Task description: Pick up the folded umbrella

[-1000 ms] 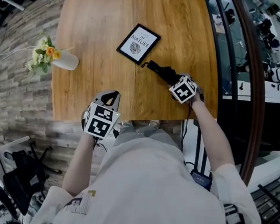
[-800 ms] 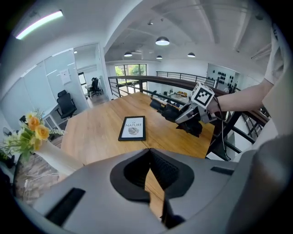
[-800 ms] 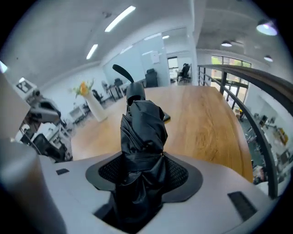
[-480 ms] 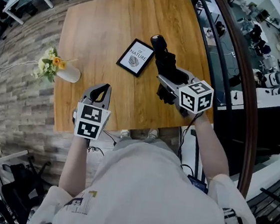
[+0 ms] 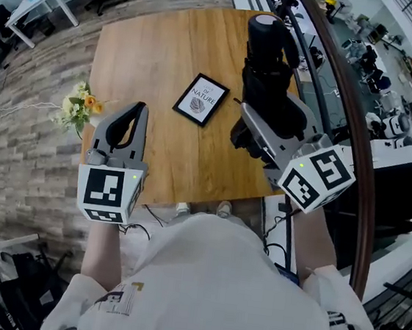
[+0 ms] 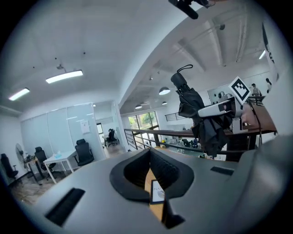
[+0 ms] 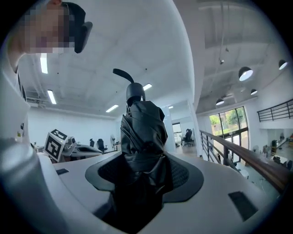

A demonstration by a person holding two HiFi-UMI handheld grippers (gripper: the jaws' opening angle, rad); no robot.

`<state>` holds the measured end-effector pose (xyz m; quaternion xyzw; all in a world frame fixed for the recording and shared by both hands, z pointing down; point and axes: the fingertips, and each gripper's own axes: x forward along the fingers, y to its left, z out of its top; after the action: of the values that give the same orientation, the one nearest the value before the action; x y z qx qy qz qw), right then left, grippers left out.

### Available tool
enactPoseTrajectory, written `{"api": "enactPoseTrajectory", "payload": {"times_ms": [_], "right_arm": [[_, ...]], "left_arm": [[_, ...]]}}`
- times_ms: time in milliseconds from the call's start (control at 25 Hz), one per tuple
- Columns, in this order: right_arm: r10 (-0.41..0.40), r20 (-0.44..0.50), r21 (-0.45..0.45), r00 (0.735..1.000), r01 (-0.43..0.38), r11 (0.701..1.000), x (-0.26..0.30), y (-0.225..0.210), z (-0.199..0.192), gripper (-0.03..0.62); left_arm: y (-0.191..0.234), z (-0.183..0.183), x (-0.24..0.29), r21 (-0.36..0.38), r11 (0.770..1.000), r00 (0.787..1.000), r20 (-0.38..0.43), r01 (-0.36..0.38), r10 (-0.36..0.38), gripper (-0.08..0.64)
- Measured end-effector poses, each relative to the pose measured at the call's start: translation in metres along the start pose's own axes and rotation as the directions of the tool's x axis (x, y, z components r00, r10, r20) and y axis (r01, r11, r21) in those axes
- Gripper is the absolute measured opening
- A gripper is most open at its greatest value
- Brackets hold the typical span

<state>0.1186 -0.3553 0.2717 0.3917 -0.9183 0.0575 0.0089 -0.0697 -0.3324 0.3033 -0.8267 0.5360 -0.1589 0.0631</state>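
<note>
The right gripper (image 5: pixel 263 126) has its jaws closed on the black folded umbrella (image 5: pixel 268 64), pinching the bundled fabric around its middle. In the right gripper view the dark pads of the right gripper (image 7: pixel 142 171) press on both sides of the folded umbrella (image 7: pixel 142 128). The cloth fills the whole space between them and bulges out below. The umbrella is held in the air, clear of the light brown wooden table (image 5: pixel 166 60), and in the head view it lies over the table's right part. Its rounded end with a thin curved wrist strap points away from the jaws. From the left gripper view the umbrella (image 6: pixel 194 107) stands tilted against the ceiling, and loose folds hang under the right gripper (image 6: pixel 215 110).

The left gripper (image 5: pixel 138 110) holds nothing. Its jaws are drawn together so that their tips meet and the fingers form a closed loop in the head view. In its own view the left gripper (image 6: pixel 153 185) leaves only a narrow slit, through which a strip of the table shows.

There is one umbrella. There are two grippers, each with one black-and-white marker cube. On the table lies one black-framed white print (image 5: pixel 202 99), flat and just left of the umbrella in the head view. One bunch of yellow and white flowers (image 5: pixel 78 106) stands at the table's left edge, its vase mostly hidden behind the left gripper.
</note>
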Motion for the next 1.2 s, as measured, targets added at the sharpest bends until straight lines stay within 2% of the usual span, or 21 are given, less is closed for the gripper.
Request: {"api": "enactPoseTrajectory", "payload": {"times_ms": [80,200,400,520,640,720,920,1200], "right_arm": [[-0.023,0.044,-0.038,0.999,0.024,0.999,-0.009,0.008,0.019,0.275],[-0.044,0.096,-0.073,0.994,0.051,0.996,-0.021,0.018,0.036,0.275],[-0.016,0.144,-0.040,0.989,0.022,0.999,-0.028,0.030,0.039,0.276],[-0.024,0.128,-0.044,0.992,0.030,0.999,-0.032,0.029,0.029,0.276],[-0.009,0.102,-0.002,0.995,0.009,1.000,-0.034,0.030,0.016,0.276],[-0.013,0.080,0.002,0.997,0.013,1.000,-0.033,0.031,0.005,0.276],[-0.048,0.003,-0.010,0.999,0.048,0.999,-0.033,0.029,-0.030,0.276],[-0.064,-0.037,0.037,0.997,0.066,0.997,-0.037,0.017,-0.055,0.276]], "left_arm": [[0.000,0.026,-0.011,0.037,0.999,0.998,0.061,-0.013,0.011,0.017],[-0.001,0.053,-0.024,0.013,0.999,0.992,0.123,-0.039,0.037,0.017],[-0.004,0.045,-0.026,0.076,0.997,0.993,0.117,-0.030,0.021,0.017],[-0.008,0.036,-0.023,0.027,1.000,0.994,0.109,-0.005,0.002,0.017],[-0.010,0.024,-0.021,-0.034,0.999,0.995,0.093,0.021,-0.018,0.017],[-0.011,0.010,-0.020,-0.035,0.999,0.997,0.070,0.034,-0.032,0.017],[-0.026,-0.009,-0.014,-0.030,0.996,0.994,0.069,0.084,-0.082,0.017],[-0.034,-0.026,-0.010,-0.050,0.995,0.996,0.018,0.088,-0.087,0.017]]}}
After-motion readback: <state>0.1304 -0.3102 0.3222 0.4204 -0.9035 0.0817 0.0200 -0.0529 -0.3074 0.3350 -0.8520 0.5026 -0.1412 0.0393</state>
